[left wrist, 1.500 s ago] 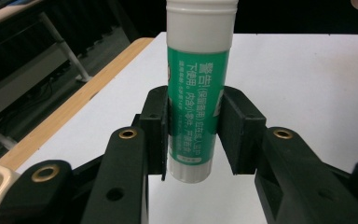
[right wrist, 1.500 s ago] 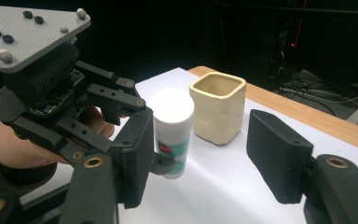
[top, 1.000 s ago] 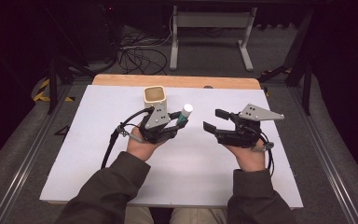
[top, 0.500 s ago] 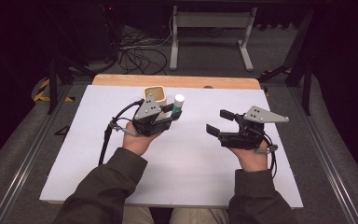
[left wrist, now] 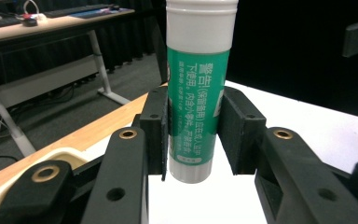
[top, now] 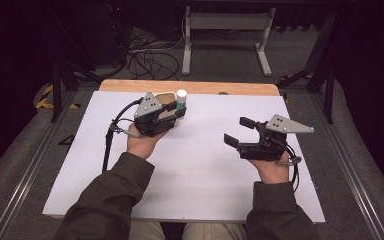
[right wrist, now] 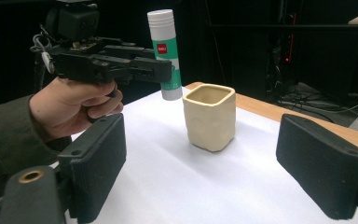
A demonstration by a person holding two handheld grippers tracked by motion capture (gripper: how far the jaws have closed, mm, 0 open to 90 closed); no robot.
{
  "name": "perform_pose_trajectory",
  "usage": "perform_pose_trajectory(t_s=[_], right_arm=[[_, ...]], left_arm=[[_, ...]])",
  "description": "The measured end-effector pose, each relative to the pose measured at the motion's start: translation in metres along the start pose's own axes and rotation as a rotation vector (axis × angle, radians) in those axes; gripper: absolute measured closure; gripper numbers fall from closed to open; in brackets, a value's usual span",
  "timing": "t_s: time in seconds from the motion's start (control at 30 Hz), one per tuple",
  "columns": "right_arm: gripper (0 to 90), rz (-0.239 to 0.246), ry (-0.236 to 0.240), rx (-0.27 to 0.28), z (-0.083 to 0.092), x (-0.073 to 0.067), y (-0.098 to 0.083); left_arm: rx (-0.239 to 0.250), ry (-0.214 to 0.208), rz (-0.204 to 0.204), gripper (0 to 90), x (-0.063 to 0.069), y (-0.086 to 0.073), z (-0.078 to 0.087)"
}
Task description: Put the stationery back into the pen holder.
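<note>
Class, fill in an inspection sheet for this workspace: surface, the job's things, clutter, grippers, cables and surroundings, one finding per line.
Surface: white sheet over a wooden table, bare in the middle.
Job's things: glue stick, upright, lifted off the surface beside the cream cup; cup stands upright and open.
Clutter: nothing seen.
Grippers: left gripper shut on the glue stick; right gripper open with nothing between its jaws, which have just been opening.
Cables: one trails from the left gripper; a tangle lies on the floor.
Surroundings: dark room, metal desk frame behind.
</note>
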State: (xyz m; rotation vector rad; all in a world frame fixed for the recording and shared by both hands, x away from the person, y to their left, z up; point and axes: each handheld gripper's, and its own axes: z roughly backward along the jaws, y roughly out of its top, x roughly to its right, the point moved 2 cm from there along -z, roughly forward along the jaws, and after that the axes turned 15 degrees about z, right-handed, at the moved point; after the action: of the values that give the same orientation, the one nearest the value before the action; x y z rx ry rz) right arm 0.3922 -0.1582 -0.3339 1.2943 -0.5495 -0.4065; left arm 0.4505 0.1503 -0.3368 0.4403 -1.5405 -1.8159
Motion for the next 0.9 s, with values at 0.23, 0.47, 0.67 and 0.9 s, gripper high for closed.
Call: perform_pose_trajectory(t_s=[0.23, 0.47, 0.67, 0.9], right_arm=[[14.5, -0.006, -0.008, 0.011, 0.003, 0.002, -0.001], [14.5, -0.012, -0.017, 0.009, 0.005, 0.003, -0.002], [14.5, -0.014, -0.029, 0.016, 0.008, 0.005, -0.003], [13.7, -0.024, -0.041, 0.045, 0.013, 0.008, -0.004]], left_arm=[[0.014, 0.015, 0.017, 65.4, -0.011, 0.003, 0.0], [0.039, 0.03, 0.024, 65.4, -0.02, 0.008, -0.004], [0.06, 0.051, 0.051, 65.4, -0.031, 0.01, -0.007], [0.089, 0.079, 0.066, 65.4, -0.04, 0.011, -0.009]])
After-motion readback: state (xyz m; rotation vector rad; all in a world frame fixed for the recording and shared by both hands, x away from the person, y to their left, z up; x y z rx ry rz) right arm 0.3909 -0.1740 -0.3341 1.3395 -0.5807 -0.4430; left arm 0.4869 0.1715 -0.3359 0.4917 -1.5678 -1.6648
